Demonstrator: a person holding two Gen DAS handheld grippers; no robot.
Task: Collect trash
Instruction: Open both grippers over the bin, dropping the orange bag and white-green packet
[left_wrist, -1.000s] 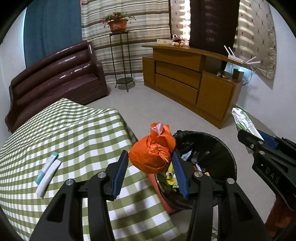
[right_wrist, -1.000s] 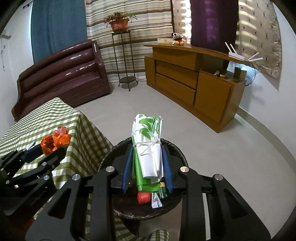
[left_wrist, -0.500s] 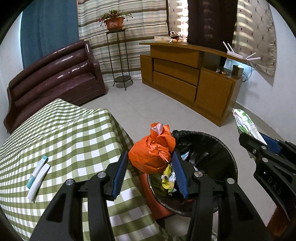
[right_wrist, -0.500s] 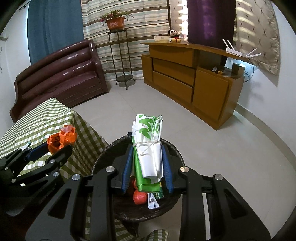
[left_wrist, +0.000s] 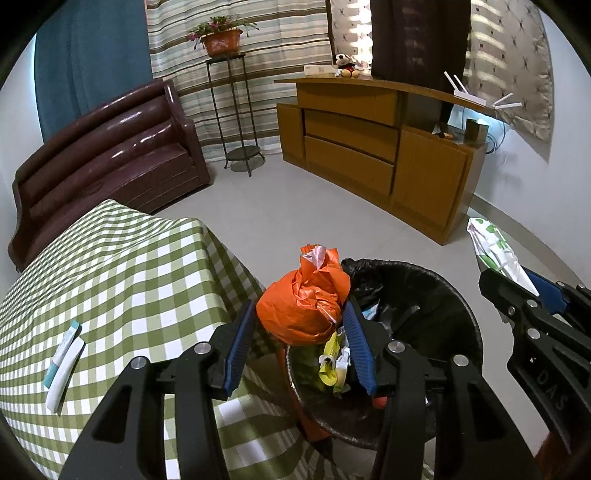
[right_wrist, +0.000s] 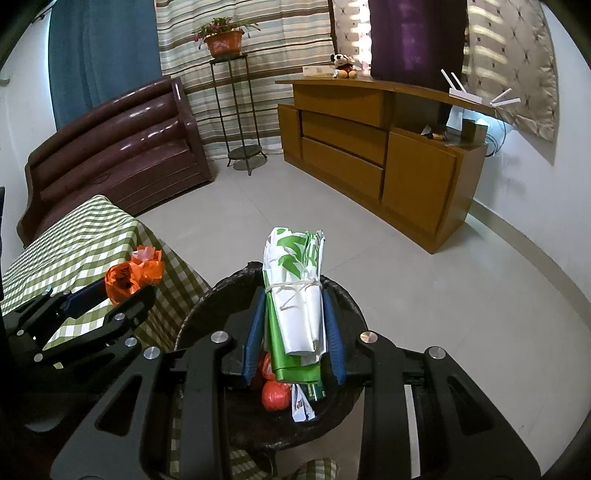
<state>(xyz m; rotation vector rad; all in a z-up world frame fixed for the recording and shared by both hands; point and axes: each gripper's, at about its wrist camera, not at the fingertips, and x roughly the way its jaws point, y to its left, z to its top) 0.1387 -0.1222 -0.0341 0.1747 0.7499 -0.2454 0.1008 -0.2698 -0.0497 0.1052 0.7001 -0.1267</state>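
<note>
My right gripper (right_wrist: 294, 328) is clamped on the folded white-and-green paper bag (right_wrist: 295, 291), directly above the black-lined round trash bin (right_wrist: 343, 295); its long axis points away from me. My left gripper (left_wrist: 301, 341) squeezes the knotted orange plastic bag (left_wrist: 304, 310) over the bin's near-left rim.

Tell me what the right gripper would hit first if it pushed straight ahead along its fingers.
Probably the trash bin: the right gripper, shut on the green-and-white bag, points down over its black-lined opening. Depth is uncertain.

Both wrist views look steeply down, close over the trash bin (left_wrist: 417, 321) — perhaps side by side.
</note>
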